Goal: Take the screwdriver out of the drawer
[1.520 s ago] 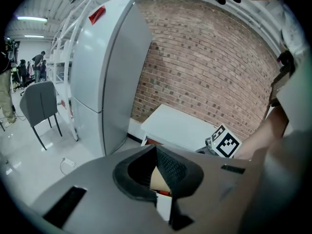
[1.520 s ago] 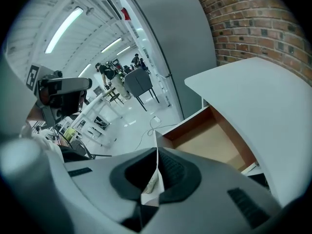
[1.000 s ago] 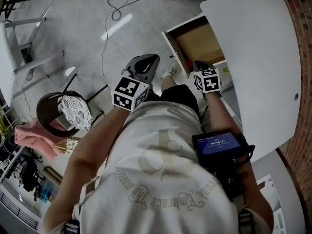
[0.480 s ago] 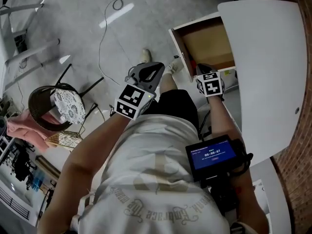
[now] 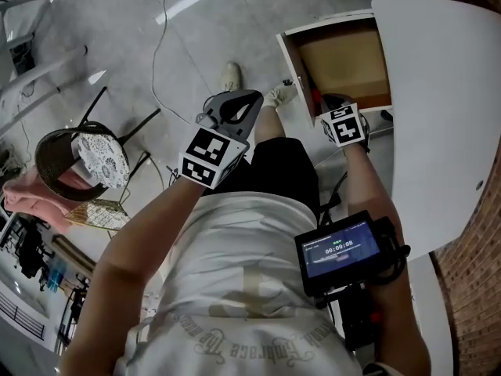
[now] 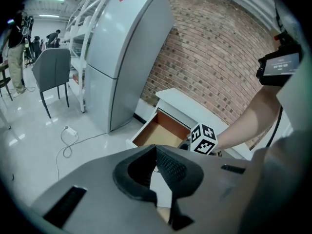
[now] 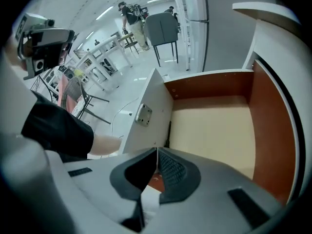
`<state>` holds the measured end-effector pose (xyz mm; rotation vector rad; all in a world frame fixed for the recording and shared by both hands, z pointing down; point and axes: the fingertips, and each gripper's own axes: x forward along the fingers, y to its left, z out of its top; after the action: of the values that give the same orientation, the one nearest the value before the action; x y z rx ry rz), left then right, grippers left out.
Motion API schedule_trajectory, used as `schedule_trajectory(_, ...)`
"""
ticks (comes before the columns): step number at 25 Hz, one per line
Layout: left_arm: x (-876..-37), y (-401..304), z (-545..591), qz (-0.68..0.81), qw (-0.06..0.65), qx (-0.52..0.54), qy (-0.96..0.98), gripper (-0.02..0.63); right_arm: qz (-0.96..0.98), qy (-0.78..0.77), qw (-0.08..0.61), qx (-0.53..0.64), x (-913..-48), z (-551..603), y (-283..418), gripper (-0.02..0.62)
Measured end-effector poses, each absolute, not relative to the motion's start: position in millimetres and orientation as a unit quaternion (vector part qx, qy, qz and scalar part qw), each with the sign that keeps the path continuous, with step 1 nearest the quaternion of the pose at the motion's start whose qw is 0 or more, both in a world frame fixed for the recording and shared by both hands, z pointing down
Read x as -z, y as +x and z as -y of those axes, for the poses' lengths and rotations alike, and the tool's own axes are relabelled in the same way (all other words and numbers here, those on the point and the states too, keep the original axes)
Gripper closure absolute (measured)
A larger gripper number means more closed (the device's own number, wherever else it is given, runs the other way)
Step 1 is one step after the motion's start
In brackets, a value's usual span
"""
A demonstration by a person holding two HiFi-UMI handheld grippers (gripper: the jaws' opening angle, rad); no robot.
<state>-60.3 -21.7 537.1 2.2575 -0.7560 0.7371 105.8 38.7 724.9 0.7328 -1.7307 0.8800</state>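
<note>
- The right gripper [image 7: 157, 150] has its jaws closed, tips meeting, with nothing clamped between them.
- It hangs just over the front edge of the open drawer [image 7: 214, 126], pointing into it.
- The screwdriver [image 7: 168, 132] appears as a slim dark shaft lying inside the drawer along the inner face of the white front panel [image 7: 146, 113]. A reddish-orange bit shows just past the jaw tips. I cannot tell for sure that both belong to one tool.
- The drawer has a pale beige floor and brown side walls, and it is pulled out from under a white tabletop [image 5: 438, 92].
- The left gripper [image 6: 156, 148] is also closed and empty. In the head view it hangs over the grey floor, beside the person's leg and apart from the drawer.
- A small monitor [image 5: 340, 249] is strapped on the person's right forearm.
- A chair with a lace cushion [image 5: 82, 159] stands well to the left, and a white cable [image 5: 164, 45] trails over the floor.
- A brick wall [image 6: 209, 52] rises behind the table.
</note>
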Motion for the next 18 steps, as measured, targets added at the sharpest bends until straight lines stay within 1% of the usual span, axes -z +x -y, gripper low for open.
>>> schedule_trajectory(10, -572, -64, 17, 0.286, 0.343, -0.286, 0.848, 0.586, 0.722, 0.237, 0.532, -0.375, -764, -34, 107, 0.571)
schedule_trajectory(18, -591, -59, 14, 0.279, 0.358, -0.287, 0.843, 0.586, 0.722, 0.218, 0.539, -0.375, -782, -27, 100, 0.571)
